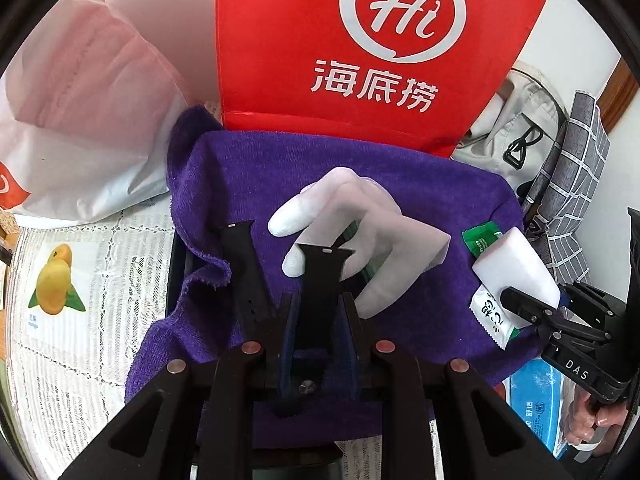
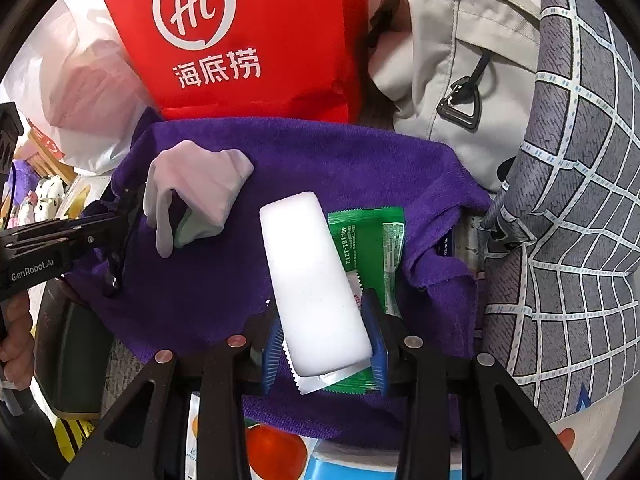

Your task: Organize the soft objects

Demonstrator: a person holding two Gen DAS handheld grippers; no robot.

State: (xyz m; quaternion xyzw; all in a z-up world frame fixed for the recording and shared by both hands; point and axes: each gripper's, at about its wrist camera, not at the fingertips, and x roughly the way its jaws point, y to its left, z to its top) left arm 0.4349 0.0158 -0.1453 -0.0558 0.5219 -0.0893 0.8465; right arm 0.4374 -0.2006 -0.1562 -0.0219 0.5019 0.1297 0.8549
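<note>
A purple towel [image 1: 400, 200] is spread out, with a white glove [image 1: 344, 212] lying on it. My left gripper [image 1: 318, 300] is shut on a black watch strap [image 1: 320, 280] that stands up between its blue pads. A second black strap [image 1: 242, 264] lies on the towel just to the left. In the right wrist view my right gripper [image 2: 322, 320] is shut on a white sponge block [image 2: 312, 272], over a green packet [image 2: 372, 240] and a silver sachet [image 2: 312, 384]. The glove [image 2: 200, 184] and left gripper [image 2: 116, 240] show at the left there.
A red bag [image 1: 340, 40] with a white logo stands behind the towel, with a white plastic bag [image 1: 80, 100] to its left. A beige backpack [image 2: 448, 80] and grey checked cloth [image 2: 572, 220] crowd the right. A lace cloth with a fruit card [image 1: 56, 280] lies left.
</note>
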